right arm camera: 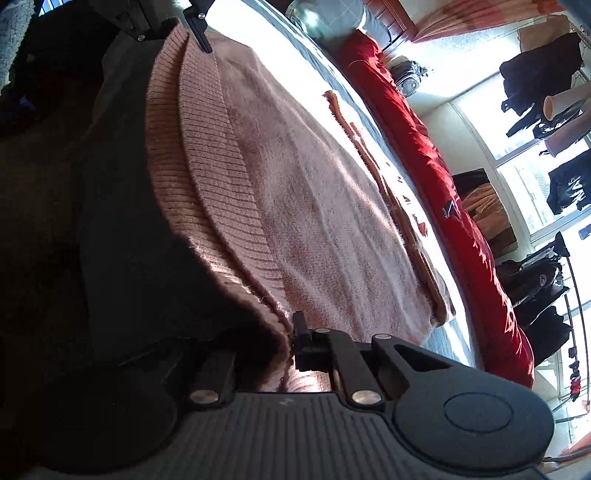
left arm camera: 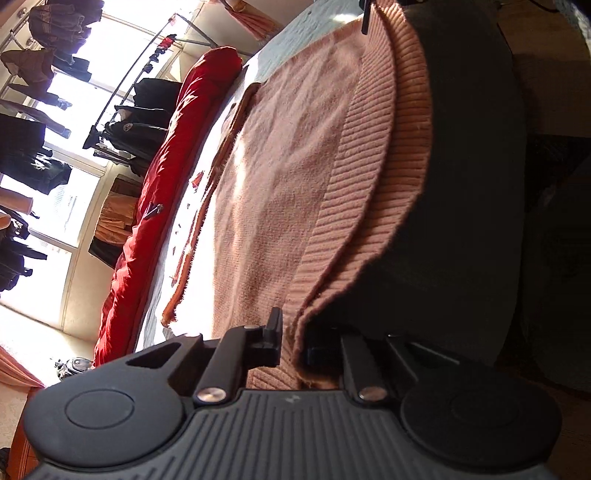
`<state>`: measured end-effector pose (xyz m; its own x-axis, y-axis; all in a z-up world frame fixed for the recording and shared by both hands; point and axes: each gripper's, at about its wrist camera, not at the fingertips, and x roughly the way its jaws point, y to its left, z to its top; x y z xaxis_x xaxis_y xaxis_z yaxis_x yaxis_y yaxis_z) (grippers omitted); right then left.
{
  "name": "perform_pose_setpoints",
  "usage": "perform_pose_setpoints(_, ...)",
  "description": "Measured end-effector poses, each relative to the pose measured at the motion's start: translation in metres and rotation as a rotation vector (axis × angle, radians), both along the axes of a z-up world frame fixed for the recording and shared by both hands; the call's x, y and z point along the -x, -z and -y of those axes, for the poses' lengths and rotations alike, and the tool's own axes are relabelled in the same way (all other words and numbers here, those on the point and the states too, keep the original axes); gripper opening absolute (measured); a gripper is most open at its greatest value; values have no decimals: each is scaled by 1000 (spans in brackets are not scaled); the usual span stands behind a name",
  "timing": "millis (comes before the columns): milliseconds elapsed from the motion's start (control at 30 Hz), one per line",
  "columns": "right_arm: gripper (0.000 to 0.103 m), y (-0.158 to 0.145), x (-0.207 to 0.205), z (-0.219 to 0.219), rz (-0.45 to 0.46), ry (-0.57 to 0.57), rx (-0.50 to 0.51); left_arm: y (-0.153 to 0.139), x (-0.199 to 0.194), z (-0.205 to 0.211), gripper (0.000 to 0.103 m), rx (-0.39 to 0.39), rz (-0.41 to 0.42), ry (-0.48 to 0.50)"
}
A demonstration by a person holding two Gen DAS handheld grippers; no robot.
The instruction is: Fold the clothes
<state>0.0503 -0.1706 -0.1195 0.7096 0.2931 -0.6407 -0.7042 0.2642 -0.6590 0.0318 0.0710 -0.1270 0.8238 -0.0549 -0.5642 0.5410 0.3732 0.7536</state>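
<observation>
A fuzzy pink knit sweater [left arm camera: 288, 166] lies spread on the bed, and its ribbed hem [left arm camera: 362, 184] hangs over the near edge. My left gripper [left arm camera: 293, 343] is shut on one corner of that hem, with the doubled knit pinched between its black fingers. In the right wrist view the same sweater [right arm camera: 314, 192] stretches away, and my right gripper [right arm camera: 288, 347] is shut on the hem's [right arm camera: 207, 166] other corner. Each view shows the other gripper at the far end of the hem: the right one [left arm camera: 365, 18] and the left one [right arm camera: 199, 29]. The hem's underside is in dark shadow.
A red duvet [left arm camera: 155, 206] [right arm camera: 424, 147] lies bunched along the far side of the grey-blue bed sheet [left arm camera: 306, 33]. Beyond it a rack of dark clothes [left arm camera: 140, 110] [right arm camera: 535, 273] stands before bright windows. A bag [right arm camera: 410, 77] sits on the floor.
</observation>
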Motion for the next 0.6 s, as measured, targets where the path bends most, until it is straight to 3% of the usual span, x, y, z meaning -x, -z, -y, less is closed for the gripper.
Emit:
perform_pose_setpoints(200,8,-29,-13,-1,-12,8,-7,-38,-25,-9,7,81,-10,-39)
perform_pose_setpoints(600,8,-65,-59,-2,8,16,21,-68,-68,-9,5,61,-3,-18)
